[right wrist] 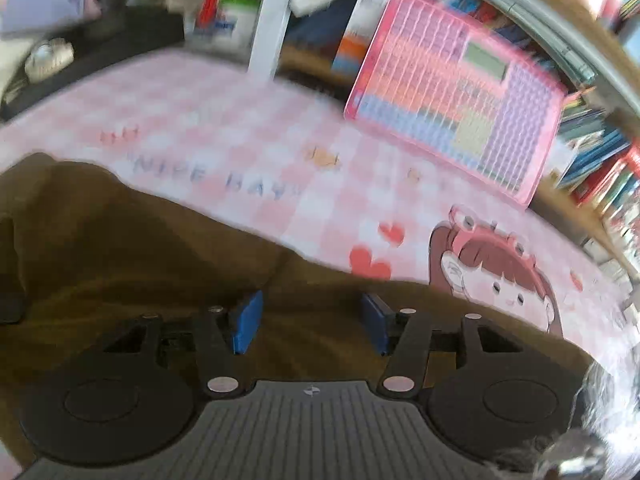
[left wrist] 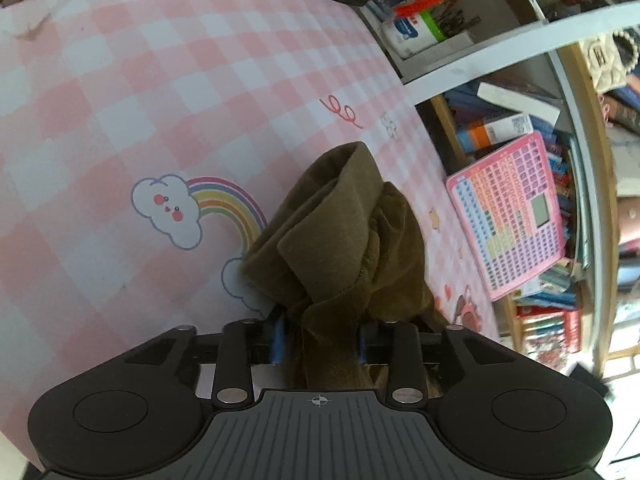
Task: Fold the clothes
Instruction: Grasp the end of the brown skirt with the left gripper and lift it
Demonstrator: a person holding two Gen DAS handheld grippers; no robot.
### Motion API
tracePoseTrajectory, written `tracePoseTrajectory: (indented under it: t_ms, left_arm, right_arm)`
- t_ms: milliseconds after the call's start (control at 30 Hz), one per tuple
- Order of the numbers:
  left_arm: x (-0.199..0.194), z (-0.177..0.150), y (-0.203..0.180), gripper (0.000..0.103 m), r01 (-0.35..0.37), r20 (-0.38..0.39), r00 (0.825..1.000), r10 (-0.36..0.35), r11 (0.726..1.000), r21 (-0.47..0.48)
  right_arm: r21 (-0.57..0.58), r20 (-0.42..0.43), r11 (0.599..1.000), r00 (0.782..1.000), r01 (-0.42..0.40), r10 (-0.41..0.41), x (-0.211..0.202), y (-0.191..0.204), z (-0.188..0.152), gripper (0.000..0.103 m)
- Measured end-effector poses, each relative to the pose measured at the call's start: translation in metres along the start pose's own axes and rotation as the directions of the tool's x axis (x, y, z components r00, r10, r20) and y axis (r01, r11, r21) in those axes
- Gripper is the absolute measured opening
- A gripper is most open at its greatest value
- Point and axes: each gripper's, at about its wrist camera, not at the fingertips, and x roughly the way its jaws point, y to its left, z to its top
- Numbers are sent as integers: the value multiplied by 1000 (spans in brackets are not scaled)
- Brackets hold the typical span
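Left wrist view: one left gripper with two blue pads, clamped on one bunched olive-brown garment, fabric squeezed between the jaws and rising in thick folds ahead of them, over one pink-and-white checked table mat. Printed on the mat: one smiling white cloud with a rainbow, a second cloud outline partly hidden behind the cloth, one red squiggle. Beyond the mat's right edge, one pink keyboard toy leaning against shelves of books; farther back, one white tub with a blue label. Right wrist view, blurred: one right gripper, its two blue pads standing apart, the same brown garment spread flat beneath and between them, not visibly pinched; whether the pads touch the cloth, cannot tell. Garment covering the near and left part of the mat, its far edge running diagonally across the checks. Uncovered on the mat: blue lettering, two red hearts, one cartoon girl's face. Same keyboard toy propped at the back right, books beside it.
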Motion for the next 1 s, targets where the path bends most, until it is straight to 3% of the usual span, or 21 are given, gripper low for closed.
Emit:
tracePoseTrajectory:
  t_ms: [200, 400, 500, 533, 600, 700, 767, 800, 900, 933, 1000]
  left_arm:
    - [-1, -4, 6, 46, 50, 24, 998, -49, 998, -42]
    - [1, -3, 9, 51, 81, 35, 996, -78, 993, -86]
    - [0, -5, 8, 39, 73, 44, 997, -69, 994, -78]
    - [1, -5, 7, 25, 57, 43, 998, -54, 996, -65]
    - [-3, -8, 1, 22, 60, 57, 997, -59, 998, -18]
    - [-15, -17, -29, 20, 77, 78, 993, -90, 984, 161]
    - [-24, -31, -57, 20, 78, 86, 990, -111, 944, 321]
    - [-27, -41, -73, 20, 70, 90, 989, -117, 908, 413]
    - [-34, -74, -113, 20, 17, 113, 986, -120, 756, 655]
    - [-35, -86, -125, 21, -2, 116, 986, -116, 697, 717]
    - [-33, -107, -144, 21, -35, 117, 989, -95, 612, 790]
  right_arm:
    - [-5, 56, 1000, 998, -23, 23, -44, 6, -29, 53]
    - [-48, 1, 993, 994, -108, 108, -90, 23, -72, 53]
    - [-69, 9, 992, 994, -105, 106, -102, 33, -84, 52]
    - [-80, 11, 992, 995, -103, 104, -102, 34, -84, 52]
    - [-88, 11, 990, 994, -112, 113, -100, 33, -82, 52]
    - [-75, 18, 988, 991, -133, 135, -98, 29, -84, 52]
    - [-47, 20, 987, 988, -155, 156, -98, 23, -85, 52]
    - [-31, 18, 985, 985, -172, 173, -97, 19, -85, 52]
    - [53, 5, 970, 971, -238, 238, -100, -7, -83, 52]
    - [87, 7, 966, 970, -242, 243, -102, -21, -84, 52]
    - [155, 10, 960, 972, -234, 236, -108, -50, -88, 52]
